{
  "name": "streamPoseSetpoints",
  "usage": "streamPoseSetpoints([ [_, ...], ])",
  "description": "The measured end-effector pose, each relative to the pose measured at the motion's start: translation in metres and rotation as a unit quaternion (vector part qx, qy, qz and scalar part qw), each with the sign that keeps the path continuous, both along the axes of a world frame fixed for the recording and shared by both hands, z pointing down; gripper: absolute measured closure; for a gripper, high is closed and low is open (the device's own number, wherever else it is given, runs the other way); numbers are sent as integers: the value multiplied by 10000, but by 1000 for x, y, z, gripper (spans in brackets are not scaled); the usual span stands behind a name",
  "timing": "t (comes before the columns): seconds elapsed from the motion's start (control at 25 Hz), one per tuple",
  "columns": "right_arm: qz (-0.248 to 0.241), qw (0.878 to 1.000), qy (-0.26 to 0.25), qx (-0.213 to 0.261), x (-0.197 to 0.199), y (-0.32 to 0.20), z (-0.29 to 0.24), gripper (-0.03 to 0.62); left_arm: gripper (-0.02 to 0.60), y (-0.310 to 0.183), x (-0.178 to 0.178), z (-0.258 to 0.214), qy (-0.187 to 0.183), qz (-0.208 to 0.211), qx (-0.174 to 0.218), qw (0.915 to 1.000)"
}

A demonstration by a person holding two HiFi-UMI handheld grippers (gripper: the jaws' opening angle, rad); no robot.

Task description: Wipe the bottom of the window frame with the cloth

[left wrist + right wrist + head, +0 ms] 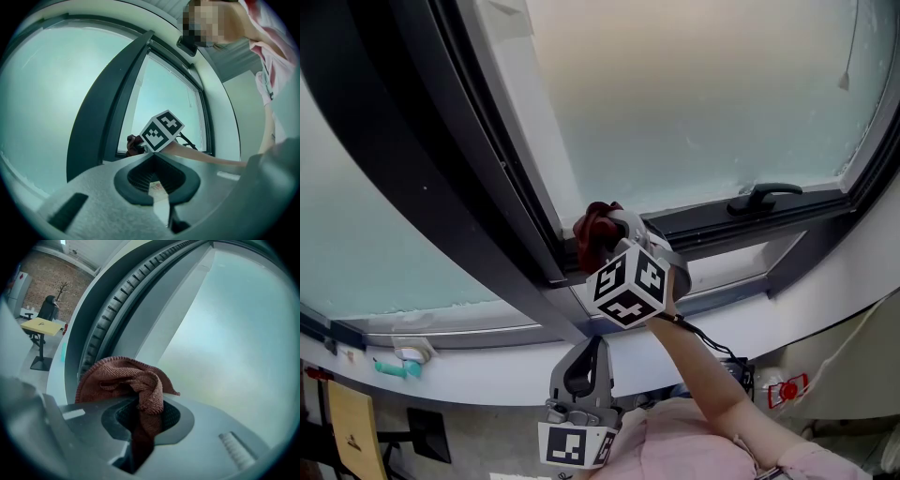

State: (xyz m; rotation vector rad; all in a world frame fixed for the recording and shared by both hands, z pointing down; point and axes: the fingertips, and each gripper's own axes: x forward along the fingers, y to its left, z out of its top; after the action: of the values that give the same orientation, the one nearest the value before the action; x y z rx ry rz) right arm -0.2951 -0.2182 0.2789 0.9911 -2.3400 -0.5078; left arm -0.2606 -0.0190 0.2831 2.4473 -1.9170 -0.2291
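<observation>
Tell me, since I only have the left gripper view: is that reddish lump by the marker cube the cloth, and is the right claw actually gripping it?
Observer: Yes. The right gripper view shows the right claw shut on the cloth, with a fold pinched between its jaws.
Operator: Is it down at the bottom frame?
Observer: In the head view the cloth is at the bottom window frame, in the corner beside the dark mullion.
Operator: Anything further right along that frame?
Observer: A black window handle lies on it, well apart from the cloth.
</observation>
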Motion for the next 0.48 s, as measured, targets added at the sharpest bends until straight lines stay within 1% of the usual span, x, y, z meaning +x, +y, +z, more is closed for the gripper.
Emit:
streamPoseSetpoints([
  [0.48,98,9998,-102,-106,13,-6,0,542,581,-3,-3,-6,-28,-113,90,9999],
])
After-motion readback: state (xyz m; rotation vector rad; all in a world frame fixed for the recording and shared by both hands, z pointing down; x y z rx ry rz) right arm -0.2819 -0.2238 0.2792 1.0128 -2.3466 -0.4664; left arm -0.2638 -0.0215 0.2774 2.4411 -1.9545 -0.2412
